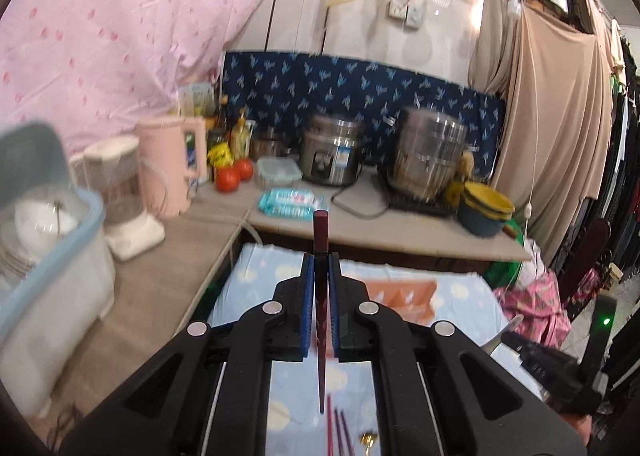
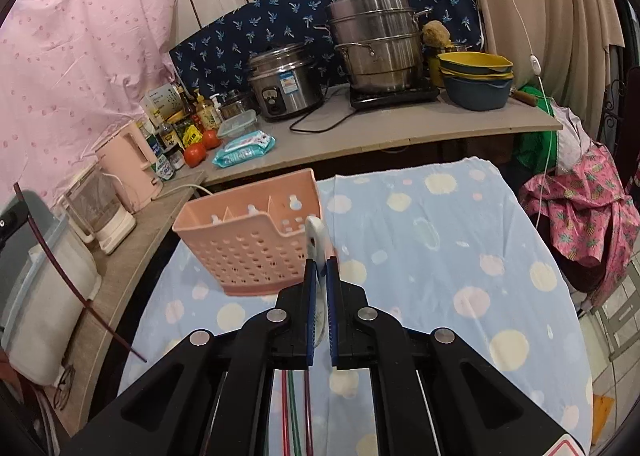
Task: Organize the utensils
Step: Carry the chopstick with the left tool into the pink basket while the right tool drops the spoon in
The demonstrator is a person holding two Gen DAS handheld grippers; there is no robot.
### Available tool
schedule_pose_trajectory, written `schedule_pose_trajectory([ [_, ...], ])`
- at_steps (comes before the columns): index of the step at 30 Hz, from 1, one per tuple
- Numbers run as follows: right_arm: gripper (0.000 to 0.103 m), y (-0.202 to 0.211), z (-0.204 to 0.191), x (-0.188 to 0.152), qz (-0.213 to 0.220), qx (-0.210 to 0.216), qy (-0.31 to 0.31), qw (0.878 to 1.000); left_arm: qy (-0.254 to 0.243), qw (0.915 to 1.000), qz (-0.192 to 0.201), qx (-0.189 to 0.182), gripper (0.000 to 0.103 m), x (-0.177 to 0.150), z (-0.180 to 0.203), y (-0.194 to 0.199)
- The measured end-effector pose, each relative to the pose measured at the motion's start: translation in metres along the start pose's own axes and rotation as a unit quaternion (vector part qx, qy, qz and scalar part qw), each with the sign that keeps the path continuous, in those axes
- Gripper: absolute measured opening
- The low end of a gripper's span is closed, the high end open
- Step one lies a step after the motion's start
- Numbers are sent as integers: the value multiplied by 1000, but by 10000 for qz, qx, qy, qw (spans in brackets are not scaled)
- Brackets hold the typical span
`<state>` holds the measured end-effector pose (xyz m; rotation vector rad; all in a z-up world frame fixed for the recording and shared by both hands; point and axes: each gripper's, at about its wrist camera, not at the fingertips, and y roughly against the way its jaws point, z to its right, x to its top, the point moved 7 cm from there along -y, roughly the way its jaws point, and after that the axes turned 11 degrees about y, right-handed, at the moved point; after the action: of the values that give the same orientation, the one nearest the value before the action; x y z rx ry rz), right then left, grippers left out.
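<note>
The left tool (image 1: 321,256) was clamped on a dark red chopstick (image 1: 321,296), which stood lengthwise between its blue pads with the blunt end past the tips. The right tool (image 2: 320,262) was closed on a white utensil handle (image 2: 317,234) that stuck up just beyond its tips; what kind of utensil it was could not be told. Both were raised over the tabletop (image 2: 440,256), covered by a pale blue cloth with round spots. A pink perforated utensil basket (image 2: 250,232) with 3 compartments stood near the tabletop's far left corner, directly ahead of the right tool and apart from it. More chopsticks (image 1: 338,432) and a gold-coloured utensil (image 1: 369,440) lay at the tabletop's near edge, under the left tool. Beyond the far edge ran a counter (image 2: 380,132) carrying a steel rice cooker (image 2: 284,84), a stacked steel steamer (image 2: 374,44), yellow and blue bowls (image 2: 476,76), a pack of wipes (image 2: 244,150), 2 tomatoes (image 2: 202,146), bottles and a clear lidded box (image 2: 236,122). Along the left edge stood a pink kettle (image 2: 128,164), a white jug appliance (image 2: 98,212) and a blue-rimmed dish bin (image 1: 52,256) holding plates. The labels on the cooker and the wipes were too blurred to read.
</note>
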<state>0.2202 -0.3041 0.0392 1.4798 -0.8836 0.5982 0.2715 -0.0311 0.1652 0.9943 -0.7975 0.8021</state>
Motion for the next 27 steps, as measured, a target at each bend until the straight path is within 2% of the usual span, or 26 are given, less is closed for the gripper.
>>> schedule_pose_trajectory([
  [5, 5, -29, -2, 44, 200, -22, -17, 9998, 16, 9986, 480, -227, 7, 53, 27, -20],
  [11, 5, -71, -8, 72, 207, -10, 50, 9998, 97, 9975, 599, -366, 7, 73, 40, -64],
  [14, 5, -92, -10, 72, 83, -31, 91, 9999, 119, 9984, 450, -321, 7, 67, 39, -91],
  [19, 5, -125, -8, 58, -220, -52, 91, 9997, 47, 9999, 41, -133, 7, 31, 28, -130],
  [27, 6, -147, -8, 39, -478, -67, 139, 9987, 121, 9992, -387, 74, 8, -4, 6, -157],
])
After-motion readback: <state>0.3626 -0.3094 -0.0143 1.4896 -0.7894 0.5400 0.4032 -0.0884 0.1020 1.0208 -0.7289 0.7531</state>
